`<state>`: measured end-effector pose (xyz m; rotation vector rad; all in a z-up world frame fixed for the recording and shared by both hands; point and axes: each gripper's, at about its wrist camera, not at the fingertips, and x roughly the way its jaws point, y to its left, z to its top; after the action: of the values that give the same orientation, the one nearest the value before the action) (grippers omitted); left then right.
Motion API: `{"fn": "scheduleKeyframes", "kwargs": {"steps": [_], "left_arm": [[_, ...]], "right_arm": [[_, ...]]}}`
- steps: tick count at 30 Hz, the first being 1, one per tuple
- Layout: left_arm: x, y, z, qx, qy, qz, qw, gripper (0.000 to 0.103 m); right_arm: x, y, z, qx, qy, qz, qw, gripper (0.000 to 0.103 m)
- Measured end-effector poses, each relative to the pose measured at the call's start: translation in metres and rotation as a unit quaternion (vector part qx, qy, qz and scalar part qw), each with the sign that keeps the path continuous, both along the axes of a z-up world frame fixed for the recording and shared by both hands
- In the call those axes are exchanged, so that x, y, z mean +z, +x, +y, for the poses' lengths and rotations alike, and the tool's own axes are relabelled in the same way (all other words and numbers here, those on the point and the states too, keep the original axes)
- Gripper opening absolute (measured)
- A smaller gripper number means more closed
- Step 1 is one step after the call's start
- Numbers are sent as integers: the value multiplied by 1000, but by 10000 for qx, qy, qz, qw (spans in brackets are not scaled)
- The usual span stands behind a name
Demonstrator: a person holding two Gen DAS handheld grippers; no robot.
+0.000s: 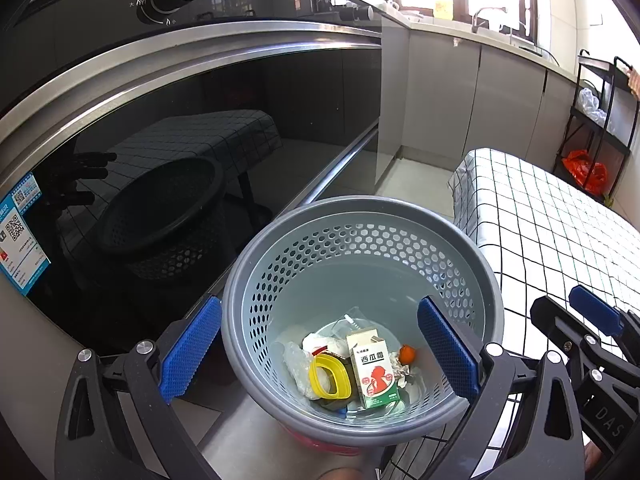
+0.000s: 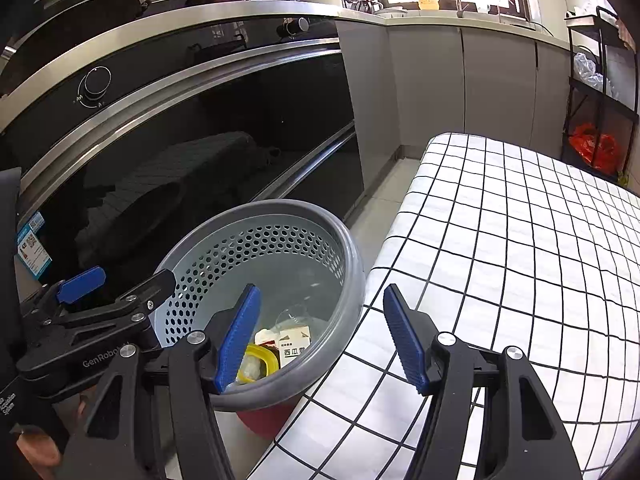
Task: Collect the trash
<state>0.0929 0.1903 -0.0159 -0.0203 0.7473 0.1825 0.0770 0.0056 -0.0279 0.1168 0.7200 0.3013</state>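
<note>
The gray perforated wastebasket (image 1: 360, 216) sits on the floor right beside the checkered tabletop (image 2: 520, 240), handy for dropping trash in. The carton (image 1: 374, 372) and yellow ring (image 1: 330, 376) are already inside. Left gripper (image 1: 320, 356) hangs over it with fingers spread wide and empty, right gripper (image 2: 320, 336) released too.

Left tongs (image 1: 320, 354): black speckled arms, silver round-head screws, blue ribbed pads (image 1: 191, 348). Right tongs (image 2: 322, 340): same build; blue ribbed pads (image 2: 404, 338). In the right view's lower left, the left unit's black body bears white "GenRobot" lettering.

Bin (image 1: 362, 216) mouth open above; oven front (image 1: 200, 160) close left, table (image 2: 520, 240) edge touching right.
</note>
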Motion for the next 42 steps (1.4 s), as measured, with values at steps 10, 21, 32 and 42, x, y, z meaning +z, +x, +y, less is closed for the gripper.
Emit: {"fn": "scheduleKeyframes", "kwargs": {"steps": [10, 21, 32, 42], "left_arm": [[0, 0, 2, 13, -44, 13, 10000, 97], [3, 0, 2, 57, 26, -44, 10000, 97], [4, -1, 0, 48, 62, -100, 9999, 97], [4, -1, 1, 56, 51, -89, 9999, 97]], "right_arm": [[0, 0, -1, -28, -21, 10, 10000, 62], [0, 2, -1, -10, -27, 5, 10000, 62], [0, 1, -1, -10, -14, 11, 10000, 62], [-2, 2, 3, 0, -34, 23, 10000, 62]]}}
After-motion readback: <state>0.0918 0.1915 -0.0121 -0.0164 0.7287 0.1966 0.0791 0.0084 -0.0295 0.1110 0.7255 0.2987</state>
